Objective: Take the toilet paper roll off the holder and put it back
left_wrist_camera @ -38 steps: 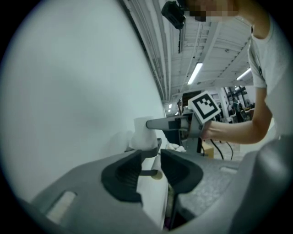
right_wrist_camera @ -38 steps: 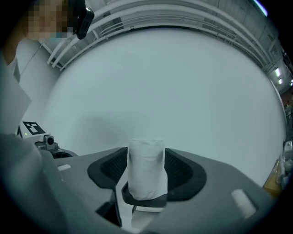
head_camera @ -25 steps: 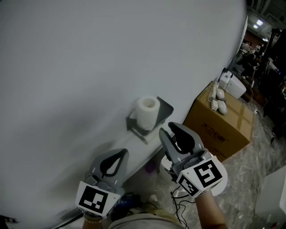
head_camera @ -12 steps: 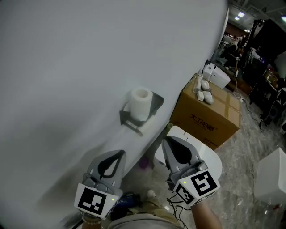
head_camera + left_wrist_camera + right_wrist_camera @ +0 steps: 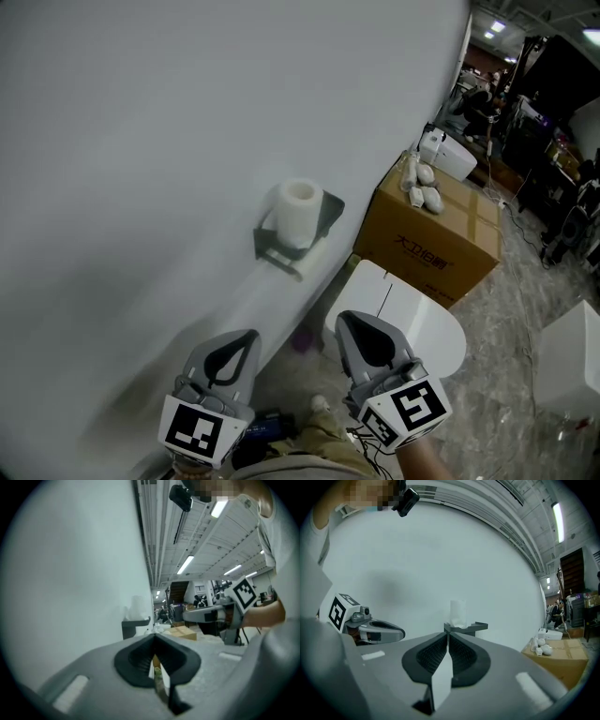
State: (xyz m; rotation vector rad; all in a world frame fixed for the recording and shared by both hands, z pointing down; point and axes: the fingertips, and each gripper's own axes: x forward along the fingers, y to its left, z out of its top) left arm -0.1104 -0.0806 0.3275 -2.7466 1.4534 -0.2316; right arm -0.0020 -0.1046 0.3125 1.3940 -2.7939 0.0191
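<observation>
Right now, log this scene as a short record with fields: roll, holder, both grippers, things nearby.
roll: toilet paper roll, white, standing on end on the holder, untouched
holder: holder, dark grey, fixed to the wall
left gripper: left gripper, jaws shut, empty, well short of the roll
right gripper: right gripper, jaws shut, empty, well short of the roll
nearby: cardboard box and white toilet, right of the holder in the head view
task step: roll not yet taken off

Big plain white wall (image 5: pixel 169 122), brown cardboard box (image 5: pixel 431 248) sitting on a grey marbled floor (image 5: pixel 516 300), strip lights (image 5: pixel 186 565) overhead.
</observation>
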